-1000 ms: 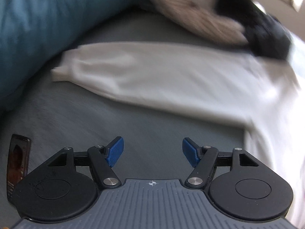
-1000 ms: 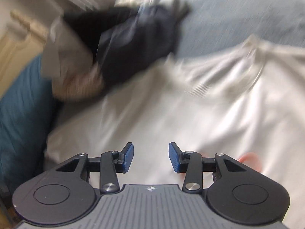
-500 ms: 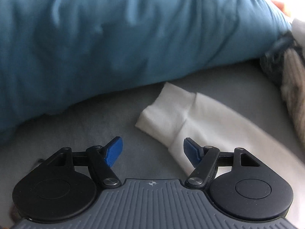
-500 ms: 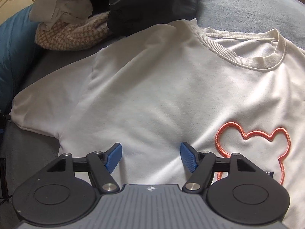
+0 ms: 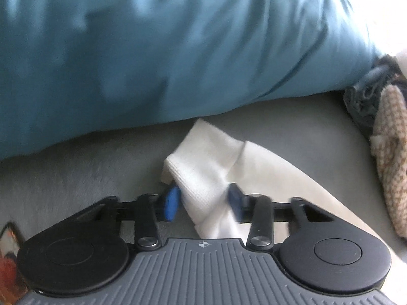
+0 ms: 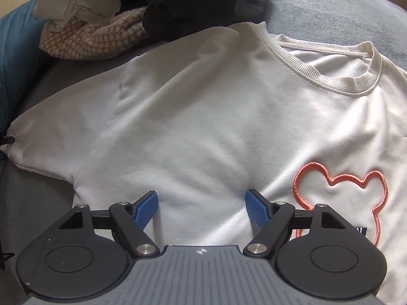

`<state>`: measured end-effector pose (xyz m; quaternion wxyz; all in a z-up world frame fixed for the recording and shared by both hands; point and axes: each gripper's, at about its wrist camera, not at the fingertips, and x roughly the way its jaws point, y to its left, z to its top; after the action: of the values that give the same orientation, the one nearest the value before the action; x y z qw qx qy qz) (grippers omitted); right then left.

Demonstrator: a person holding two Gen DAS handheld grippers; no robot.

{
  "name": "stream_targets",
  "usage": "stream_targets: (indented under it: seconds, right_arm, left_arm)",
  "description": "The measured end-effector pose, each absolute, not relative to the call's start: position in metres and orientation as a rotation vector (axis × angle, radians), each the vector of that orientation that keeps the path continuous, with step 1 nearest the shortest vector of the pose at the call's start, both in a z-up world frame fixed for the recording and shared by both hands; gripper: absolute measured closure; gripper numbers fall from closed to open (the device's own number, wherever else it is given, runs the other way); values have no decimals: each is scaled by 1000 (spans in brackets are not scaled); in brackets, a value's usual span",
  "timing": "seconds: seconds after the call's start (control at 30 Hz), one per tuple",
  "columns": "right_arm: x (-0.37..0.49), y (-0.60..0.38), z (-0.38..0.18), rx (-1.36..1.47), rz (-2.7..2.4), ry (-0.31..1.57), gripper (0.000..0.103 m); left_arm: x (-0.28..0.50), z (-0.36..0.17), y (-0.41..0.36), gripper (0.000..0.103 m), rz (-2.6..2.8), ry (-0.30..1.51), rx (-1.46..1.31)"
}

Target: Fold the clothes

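Note:
A white sweatshirt [image 6: 203,117] with an orange bear outline [image 6: 340,185] lies face up on the grey bed cover [image 5: 76,178]. Its sleeve [image 6: 58,132] stretches out to the left in the right wrist view. My left gripper [image 5: 203,200] is at the end of that sleeve. Its jaws are closing, and the ribbed cuff [image 5: 203,157] is bunched between the blue pads, which press on it. My right gripper [image 6: 202,208] hovers over the shirt's chest, left of the bear. Its jaws are opening, with only flat fabric below them.
A big blue pillow [image 5: 152,50] lies just beyond the cuff. A heap of clothes sits past the shirt's shoulder: a beige checked knit [image 6: 89,40], a dark garment [image 6: 203,2] and a pale one [image 6: 71,5]. A small dark flat object [image 5: 10,254] lies at the lower left.
My left gripper swept left along the sleeve to the cuff, then closed onto it and bunched it up. My right gripper settled over the chest and widened its jaws.

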<state>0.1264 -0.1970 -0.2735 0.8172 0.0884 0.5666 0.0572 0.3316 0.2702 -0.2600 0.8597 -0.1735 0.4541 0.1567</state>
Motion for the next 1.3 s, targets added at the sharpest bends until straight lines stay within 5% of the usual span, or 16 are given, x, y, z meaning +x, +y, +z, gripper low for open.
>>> stream_targets:
  seconds: [0.03, 0.1, 0.4, 0.5, 0.67, 1.0, 1.3]
  right_arm:
    - [126, -196, -274, 185, 121, 1206, 20]
    - [125, -193, -274, 172, 121, 1200, 19]
    - [124, -194, -275, 179, 118, 1198, 16]
    - [123, -193, -274, 173, 120, 1195, 16]
    - [122, -193, -274, 171, 127, 1191, 15]
    - [125, -194, -274, 198, 137, 1191, 11]
    - [91, -223, -245, 276, 107, 1152, 12]
  left_arm:
    - [330, -258, 267, 83, 327, 939, -350]
    - [326, -252, 261, 89, 338, 902, -323]
    - [295, -249, 279, 90, 509, 813, -389]
    - [293, -263, 291, 79, 521, 843, -427]
    - [291, -255, 288, 45, 476, 890, -394]
    - [243, -222, 243, 35, 252, 944, -287]
    - [170, -225, 152, 35, -266, 1174, -158]
